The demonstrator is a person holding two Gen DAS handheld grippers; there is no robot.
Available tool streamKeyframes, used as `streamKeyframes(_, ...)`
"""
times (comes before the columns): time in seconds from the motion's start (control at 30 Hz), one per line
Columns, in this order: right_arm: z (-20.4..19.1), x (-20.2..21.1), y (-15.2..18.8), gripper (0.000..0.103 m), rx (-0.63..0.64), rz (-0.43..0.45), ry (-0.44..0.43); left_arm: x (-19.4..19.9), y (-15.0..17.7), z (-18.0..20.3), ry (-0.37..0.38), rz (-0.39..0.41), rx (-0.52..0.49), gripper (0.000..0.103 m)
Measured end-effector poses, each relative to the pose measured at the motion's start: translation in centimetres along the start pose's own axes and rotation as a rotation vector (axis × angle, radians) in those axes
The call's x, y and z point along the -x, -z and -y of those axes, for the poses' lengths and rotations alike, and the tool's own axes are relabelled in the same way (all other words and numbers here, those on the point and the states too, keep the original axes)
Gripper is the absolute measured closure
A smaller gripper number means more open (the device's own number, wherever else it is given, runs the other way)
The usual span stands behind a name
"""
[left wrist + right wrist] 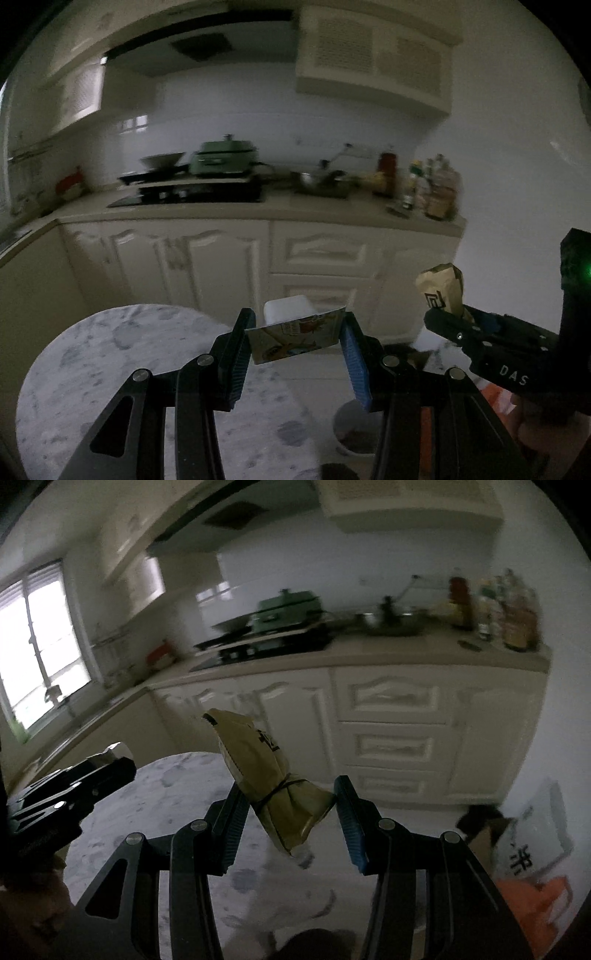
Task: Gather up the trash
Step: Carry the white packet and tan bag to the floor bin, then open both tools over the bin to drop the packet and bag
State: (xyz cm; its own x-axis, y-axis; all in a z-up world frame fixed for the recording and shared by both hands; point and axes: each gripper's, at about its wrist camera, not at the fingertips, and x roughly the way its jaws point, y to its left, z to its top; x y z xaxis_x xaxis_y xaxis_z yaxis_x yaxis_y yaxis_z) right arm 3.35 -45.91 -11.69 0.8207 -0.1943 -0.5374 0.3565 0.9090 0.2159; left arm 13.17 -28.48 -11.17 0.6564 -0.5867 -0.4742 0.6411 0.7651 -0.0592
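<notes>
My left gripper (293, 343) is shut on a white plastic cup (286, 312) with a printed foil lid (295, 338), held up above the round marble table (110, 369). To its right in the left wrist view, my right gripper (448, 325) carries a crumpled tan paper packet (441, 288). In the right wrist view my right gripper (290, 806) is shut on that tan packet (258, 760), which is bound with a thin dark band and stands tilted up to the left. The left gripper's black body (70, 794) shows at the left edge.
White cabinets (314, 254) and a counter with a green pot (225, 157), a stove (192, 194) and several bottles (432, 188) lie ahead. A white bowl (354, 428) sits low under the left gripper. Bags with orange print (532, 860) lie on the floor at right. A window (40, 653) is at left.
</notes>
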Motion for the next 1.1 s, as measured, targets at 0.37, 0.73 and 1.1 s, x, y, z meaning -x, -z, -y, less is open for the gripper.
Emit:
streamKeyframes(0.37,10.9,-0.1,2.8,0.055,-0.146,-0.055,0.180,-10.8,-1.1,4.7,0.191,-0.126,-0.084,0.061)
streamKeyframes(0.73,20.1,-7.0,8.2,0.055,-0.303,-0.223,0.244,-26.0,0.4,9.6,0.287,-0.389,-0.184,0.061)
streamKeyframes(1.1,26.1,-12.5,12.2,0.007,-0.445,-0.309,0.277,-38.5,-0.1,12.7,0.274,-0.590,-0.253,0.006)
